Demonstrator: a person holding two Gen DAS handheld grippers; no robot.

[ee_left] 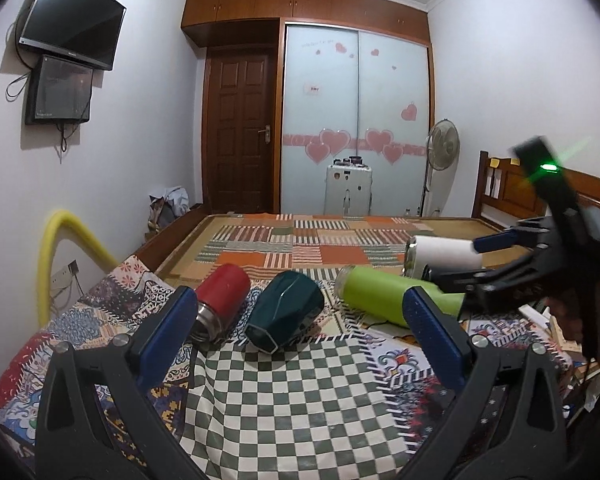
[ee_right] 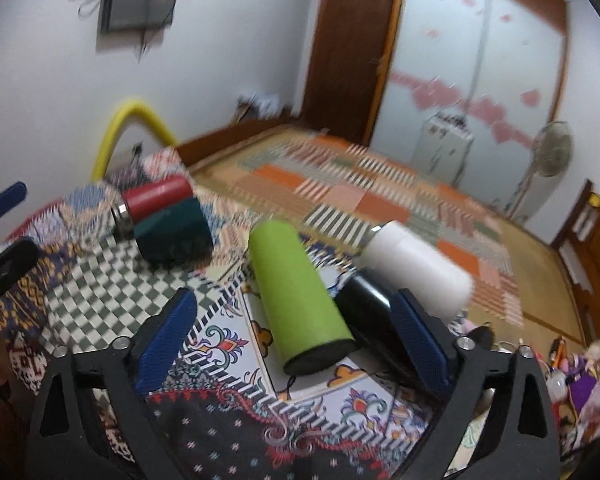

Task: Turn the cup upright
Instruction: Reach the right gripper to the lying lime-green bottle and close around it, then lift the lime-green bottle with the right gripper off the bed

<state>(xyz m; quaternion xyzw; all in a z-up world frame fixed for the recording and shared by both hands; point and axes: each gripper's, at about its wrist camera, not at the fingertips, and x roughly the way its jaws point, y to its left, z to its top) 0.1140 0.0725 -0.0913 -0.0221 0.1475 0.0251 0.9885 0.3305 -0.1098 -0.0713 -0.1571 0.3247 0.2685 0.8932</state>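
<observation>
Lying sideways on the bed [ee_right: 380, 208], the rigid, likely slippery green cup [ee_right: 300, 300] suits a mid-body grip by the spread-apart right tool [ee_right: 296, 336].

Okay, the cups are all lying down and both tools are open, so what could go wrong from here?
The green cup, black cup and white cup lie packed side by side, so the right tool closing on one may knock its neighbours rolling. The cloth is soft and wrinkled, so a cup stood upright may tip. The red cup and teal cup touch too, near the left tool.
</observation>
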